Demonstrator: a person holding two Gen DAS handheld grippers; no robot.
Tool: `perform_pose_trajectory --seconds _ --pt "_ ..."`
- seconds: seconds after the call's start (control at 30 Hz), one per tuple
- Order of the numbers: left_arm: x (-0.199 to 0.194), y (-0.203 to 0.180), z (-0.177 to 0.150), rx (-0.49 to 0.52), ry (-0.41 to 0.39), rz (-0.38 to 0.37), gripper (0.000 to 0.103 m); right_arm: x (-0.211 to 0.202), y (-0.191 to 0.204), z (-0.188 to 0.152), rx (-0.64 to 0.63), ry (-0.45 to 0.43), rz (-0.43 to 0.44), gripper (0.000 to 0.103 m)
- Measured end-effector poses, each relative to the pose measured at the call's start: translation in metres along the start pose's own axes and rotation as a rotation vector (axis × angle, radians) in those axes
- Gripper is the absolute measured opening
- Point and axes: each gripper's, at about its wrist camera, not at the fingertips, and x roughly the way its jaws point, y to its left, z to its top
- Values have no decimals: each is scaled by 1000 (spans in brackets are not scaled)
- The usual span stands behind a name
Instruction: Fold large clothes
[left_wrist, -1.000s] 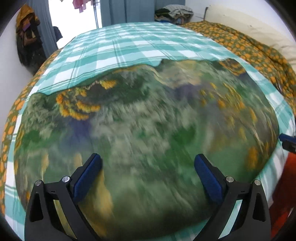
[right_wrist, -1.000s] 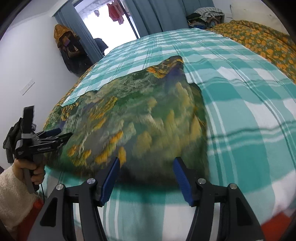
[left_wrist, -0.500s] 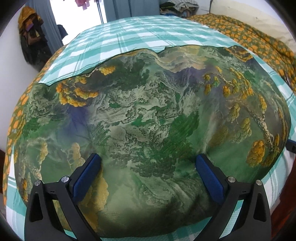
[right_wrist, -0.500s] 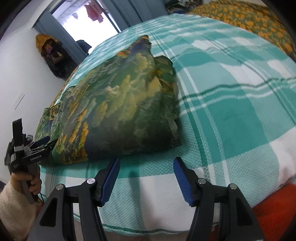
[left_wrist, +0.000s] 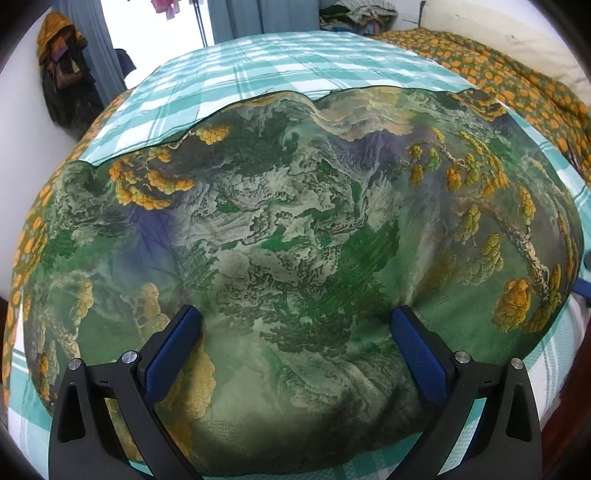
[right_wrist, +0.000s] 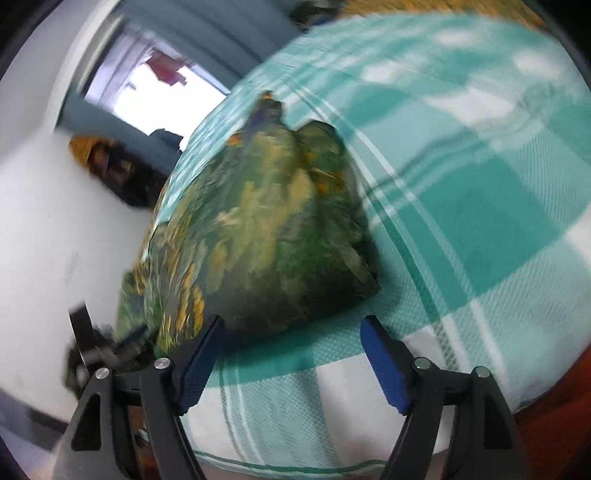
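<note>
A large garment (left_wrist: 295, 236) printed with green mountains and orange trees lies spread on the bed's teal checked sheet (left_wrist: 280, 55). My left gripper (left_wrist: 295, 328) is open, its blue pads low over the garment's near edge, nothing between them. In the right wrist view the garment (right_wrist: 258, 229) appears blurred as a folded mound with its corner toward me. My right gripper (right_wrist: 291, 332) is open and empty, just short of that corner, over the sheet (right_wrist: 480, 184). The left gripper (right_wrist: 107, 347) shows blurred at the far left there.
An orange-dotted blanket (left_wrist: 517, 85) lies along the bed's right side. Clothes hang on the wall (left_wrist: 62, 74) by a bright doorway (left_wrist: 162, 44). A pile of clothes (left_wrist: 354, 14) sits beyond the bed's far end. The bed's near edge drops off below both grippers.
The left gripper has moved in closer and lower over the garment, which has settled flat. The right gripper has swung and tilted left, blurring its view, and stays open.
</note>
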Motion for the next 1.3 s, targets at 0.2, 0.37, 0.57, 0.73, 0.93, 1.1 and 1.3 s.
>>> perform_pose_trajectory --seconds 0.2,0.37,0.57,0.73,0.93,1.1,1.3 --pt "-1 -2 -2 2 -7 6 102 30 -3 26 129 -36 35 84" --pt "-2 -2 1 5 5 -4 102 37 -3 25 179 -95 8 62" --pt "-54 3 31 76 -4 47 93 6 33 25 -9 -163 21 34" --pt "-126 1 94 45 -93 -207 97 -26 111 8 -356 -279 -29 33" --pt "-142 -68 157 211 40 -502 99 -35 198 -36 -761 -343 -59 33" --pt "-118 -96 154 339 112 -275 100 -23 241 -91 -1063 -343 -96 33" --pt "-99 -75 134 311 138 -182 31 -10 239 -108 -1144 -294 -102 38"
